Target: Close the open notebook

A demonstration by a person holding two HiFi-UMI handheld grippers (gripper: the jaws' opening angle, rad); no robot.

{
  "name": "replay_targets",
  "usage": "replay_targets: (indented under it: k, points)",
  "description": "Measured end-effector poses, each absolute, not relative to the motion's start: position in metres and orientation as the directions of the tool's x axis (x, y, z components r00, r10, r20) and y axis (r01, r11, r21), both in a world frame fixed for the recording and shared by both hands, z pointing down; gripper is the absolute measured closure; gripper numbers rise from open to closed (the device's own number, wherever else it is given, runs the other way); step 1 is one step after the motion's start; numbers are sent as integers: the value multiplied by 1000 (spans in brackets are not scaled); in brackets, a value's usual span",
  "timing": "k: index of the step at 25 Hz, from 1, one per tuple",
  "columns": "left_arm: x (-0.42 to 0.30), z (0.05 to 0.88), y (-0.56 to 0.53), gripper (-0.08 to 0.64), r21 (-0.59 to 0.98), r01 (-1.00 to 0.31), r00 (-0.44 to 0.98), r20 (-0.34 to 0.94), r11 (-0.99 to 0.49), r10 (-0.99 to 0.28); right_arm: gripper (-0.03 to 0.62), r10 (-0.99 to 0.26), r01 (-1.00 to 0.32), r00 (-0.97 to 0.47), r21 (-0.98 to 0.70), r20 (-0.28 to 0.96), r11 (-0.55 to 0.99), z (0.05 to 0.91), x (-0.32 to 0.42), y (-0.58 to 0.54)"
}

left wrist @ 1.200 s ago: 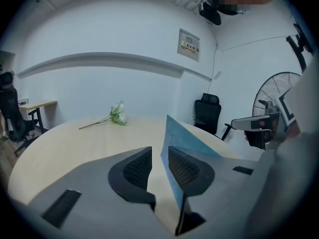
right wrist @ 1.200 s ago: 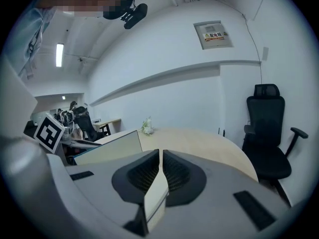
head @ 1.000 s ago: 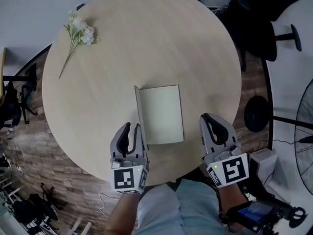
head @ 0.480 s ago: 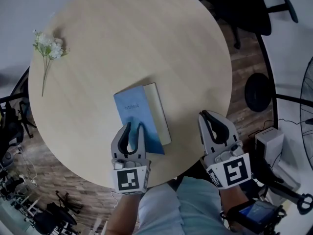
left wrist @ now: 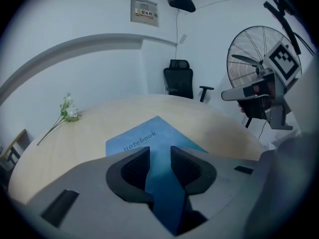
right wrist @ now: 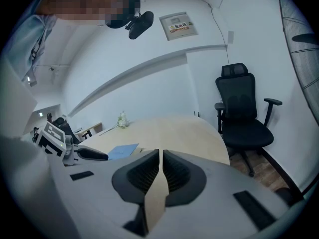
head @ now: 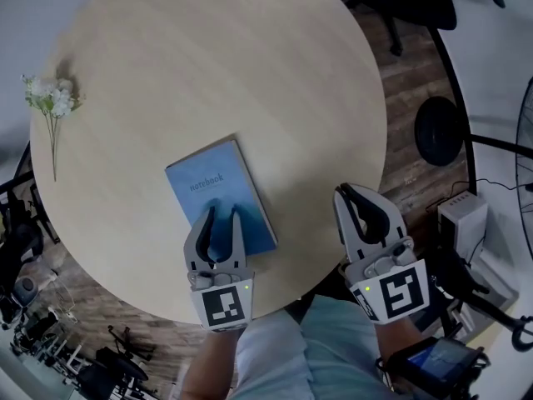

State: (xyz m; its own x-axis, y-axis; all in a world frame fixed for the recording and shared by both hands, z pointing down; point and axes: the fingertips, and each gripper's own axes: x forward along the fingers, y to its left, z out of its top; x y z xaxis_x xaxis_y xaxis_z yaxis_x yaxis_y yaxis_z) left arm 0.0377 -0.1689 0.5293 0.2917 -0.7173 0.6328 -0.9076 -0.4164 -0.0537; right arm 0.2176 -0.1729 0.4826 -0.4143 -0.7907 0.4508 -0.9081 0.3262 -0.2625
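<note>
At the far left of the round table (head: 250, 65) lies one flower sprig (head: 52, 98), well apart from everything else. Nearer the middle, close to the near edge, lies the single blue notebook (head: 212, 182), already shut with its printed cover up; its long axis slants away and slightly leftward. The left gripper (head: 221, 213) is over the notebook's near end and points almost along that axis, so the book lies directly ahead of and under it. Its jaws stand apart and have just been opening; nothing is clamped, only the blue cover shows through the gap, and I cannot tell whether the tips touch it. The right gripper (head: 350, 192) hangs off the table's edge with the notebook to its left, jaws together on nothing. Two grippers, the left much nearer
</note>
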Motion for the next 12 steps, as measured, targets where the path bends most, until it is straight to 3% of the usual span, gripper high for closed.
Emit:
replay_targets:
  k: [8, 12]
  points:
    - [40, 549, -164, 420, -149, -858, 253, 710, -492, -657, 541, -798, -917, -395, -250, 455, 311, 483, 227, -167]
    - [42, 551, -162, 438, -109, -862, 267, 732, -495, -626, 541, -806, -918, -392, -243, 443, 312, 471, 225, -162]
